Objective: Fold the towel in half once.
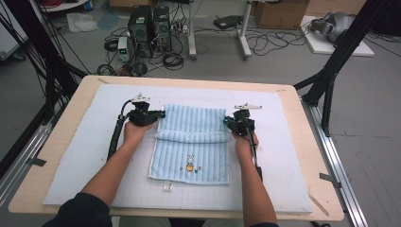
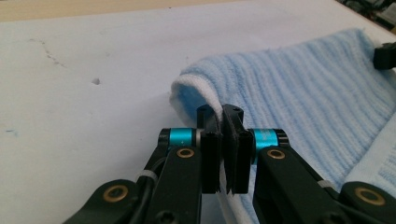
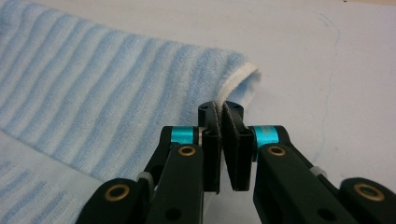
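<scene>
High view, towel: the light blue towel [image 1: 191, 142] lies on the white mat [image 1: 85, 142] in the middle of the tabletop [image 1: 312, 156], its far part folded toward the person, the fold running left to right
High view, grippers: the left gripper [image 1: 158, 114] holds the left end of the folded edge and the right gripper [image 1: 227, 120] the right end; each hand is equally near to its own corner
Left gripper view: the jaws are pressed together on the white hem of the towel [image 2: 299, 84]; the cloth spreads to the right of them
Right gripper view: the jaws pinch the hem of the towel [image 3: 116, 88]; the cloth spreads to the left
Coming move, my judgement: both corners must travel together toward the near edge, across the long fold, so it stays straight
</scene>
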A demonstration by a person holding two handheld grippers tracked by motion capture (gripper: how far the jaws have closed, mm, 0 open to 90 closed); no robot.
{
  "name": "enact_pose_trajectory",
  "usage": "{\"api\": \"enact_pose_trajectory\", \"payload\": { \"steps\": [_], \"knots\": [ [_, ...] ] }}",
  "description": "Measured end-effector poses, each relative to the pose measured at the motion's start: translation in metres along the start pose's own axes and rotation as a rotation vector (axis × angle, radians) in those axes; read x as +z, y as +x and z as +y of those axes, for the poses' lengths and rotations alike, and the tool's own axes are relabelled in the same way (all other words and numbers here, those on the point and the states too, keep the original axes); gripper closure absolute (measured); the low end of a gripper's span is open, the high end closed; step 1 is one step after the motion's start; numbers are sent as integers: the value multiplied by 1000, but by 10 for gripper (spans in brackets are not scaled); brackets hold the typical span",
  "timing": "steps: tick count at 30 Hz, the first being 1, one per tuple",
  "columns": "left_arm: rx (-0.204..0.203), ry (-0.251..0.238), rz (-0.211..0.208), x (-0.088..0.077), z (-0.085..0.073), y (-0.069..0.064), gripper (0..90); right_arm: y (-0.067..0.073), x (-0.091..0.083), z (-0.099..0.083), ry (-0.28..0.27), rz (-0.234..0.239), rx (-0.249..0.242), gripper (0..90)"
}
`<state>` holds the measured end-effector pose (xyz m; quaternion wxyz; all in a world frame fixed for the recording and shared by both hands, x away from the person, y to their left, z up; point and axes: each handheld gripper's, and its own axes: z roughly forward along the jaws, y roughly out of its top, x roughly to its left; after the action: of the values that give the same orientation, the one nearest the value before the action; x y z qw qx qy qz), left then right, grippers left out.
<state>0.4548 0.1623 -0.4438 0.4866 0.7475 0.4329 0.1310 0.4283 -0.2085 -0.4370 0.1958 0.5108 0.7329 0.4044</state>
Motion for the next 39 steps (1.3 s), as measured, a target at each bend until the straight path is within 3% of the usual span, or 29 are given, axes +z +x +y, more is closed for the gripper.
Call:
{"api": "enact_pose_trajectory", "payload": {
  "steps": [2,4,7,11,14,18,23,25,29,34,39],
  "knots": [
    [-2,20,16,2,-3,1,819,-1,2,-1,6,5,15,846],
    [-30,30,55,0,-3,5,567,-2,3,-2,11,10,21,753],
    [-38,12,32,-9,-1,10,543,-5,-1,-2,-1,31,32,661],
    [-49,-12,-55,-20,3,7,546,-6,-9,-1,-18,52,27,636],
    [-34,-66,-85,-27,-1,1,585,-5,-12,-2,-11,63,18,617],
    [-31,-48,-114,-32,-9,-1,588,-6,-18,-2,-11,71,19,581],
    [-8,-26,-154,-41,-18,-8,580,-7,-29,-1,-11,92,66,446],
    [5,-15,-169,-42,-20,-11,566,-6,-33,-3,-12,94,59,438],
    [19,-9,-184,-45,-25,-16,567,-6,-40,-6,-9,117,60,454],
    [18,45,-182,-42,-33,-20,596,-3,-41,-8,11,186,31,515],
    [46,83,-162,-42,-36,-24,781,4,-28,-14,111,205,5,603]
  ]
}}
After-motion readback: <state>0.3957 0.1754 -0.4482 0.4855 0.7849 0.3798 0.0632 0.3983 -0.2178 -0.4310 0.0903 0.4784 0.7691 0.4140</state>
